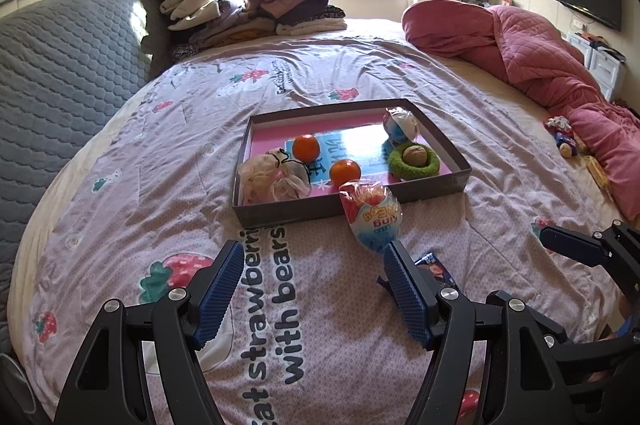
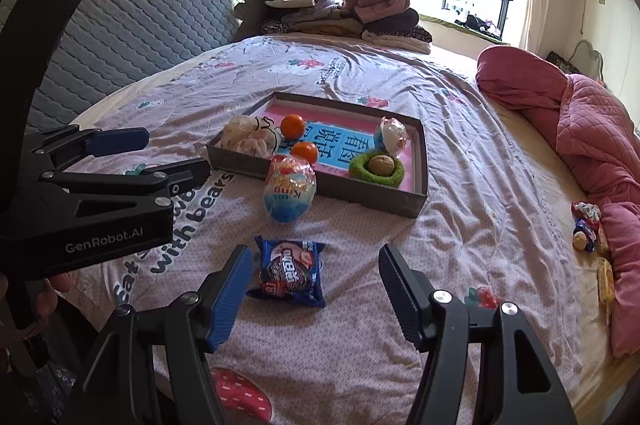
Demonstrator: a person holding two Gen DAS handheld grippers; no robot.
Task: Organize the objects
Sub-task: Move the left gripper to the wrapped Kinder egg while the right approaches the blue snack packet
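A shallow dark tray (image 1: 352,199) with a pink floor lies on the strawberry-print bedcover. In it are two oranges (image 1: 306,148) (image 1: 345,172), a mesh pouch (image 1: 274,179), a wrapped ball (image 1: 400,125) and a walnut in a green nest (image 1: 414,161). A wrapped egg-shaped toy (image 1: 370,217) leans on the tray's near wall, outside it. My left gripper (image 1: 313,253) is open and empty, just short of that egg. A blue biscuit packet (image 2: 292,271) lies flat on the cover, and my right gripper (image 2: 315,251) hangs open over it without touching. The left gripper (image 2: 176,151) shows at the left of the right wrist view.
A crumpled pink quilt (image 1: 540,57) fills the bed's right side, with small snack items (image 2: 588,225) along its edge. Folded clothes (image 1: 248,9) are piled at the far end below the window. A grey quilted headboard (image 1: 60,65) runs along the left.
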